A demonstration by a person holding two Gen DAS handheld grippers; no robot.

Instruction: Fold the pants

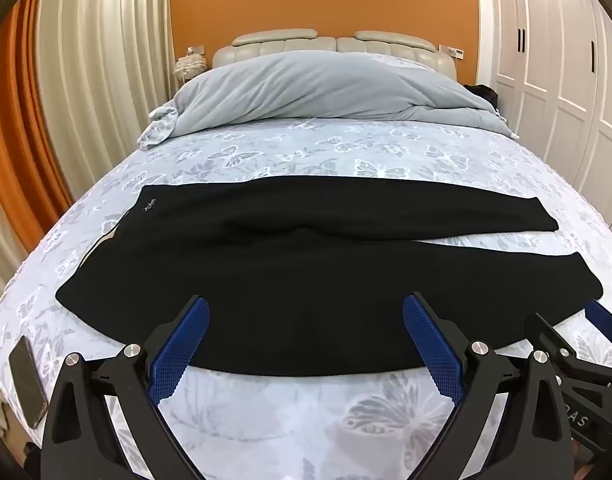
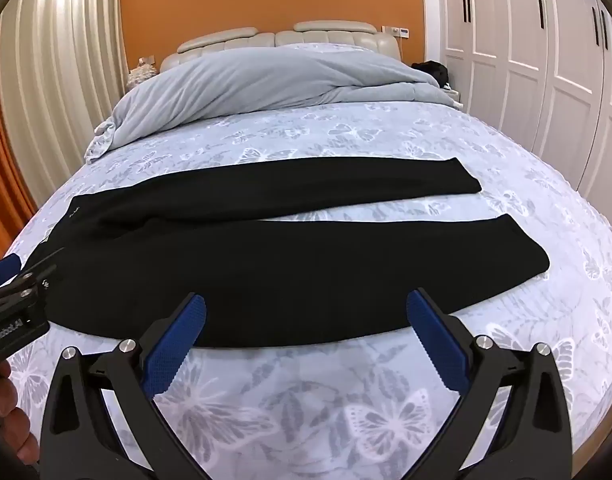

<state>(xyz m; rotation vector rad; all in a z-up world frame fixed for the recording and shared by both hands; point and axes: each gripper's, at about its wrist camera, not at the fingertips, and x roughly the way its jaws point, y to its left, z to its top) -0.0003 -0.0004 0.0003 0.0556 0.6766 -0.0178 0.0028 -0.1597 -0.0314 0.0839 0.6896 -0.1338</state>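
Black pants (image 1: 289, 264) lie spread flat across the bed, waistband at the left, both legs running to the right with a narrow gap between them. The left gripper (image 1: 306, 312) hovers open over the near edge of the pants near the seat, nothing between its blue pads. In the right wrist view the same pants (image 2: 306, 256) stretch across the sheet, and the right gripper (image 2: 306, 312) is open above the near leg's lower edge, holding nothing. The left gripper shows at that view's left edge (image 2: 9, 268), and the right gripper's tip at the left view's right edge (image 1: 602, 316).
The bed (image 1: 306, 420) has a pale sheet with a butterfly print. A grey duvet (image 1: 318, 88) is bunched at the headboard. A dark phone (image 1: 25, 384) lies at the bed's near left corner. White wardrobe doors (image 2: 546, 60) stand on the right, curtains (image 1: 85, 60) on the left.
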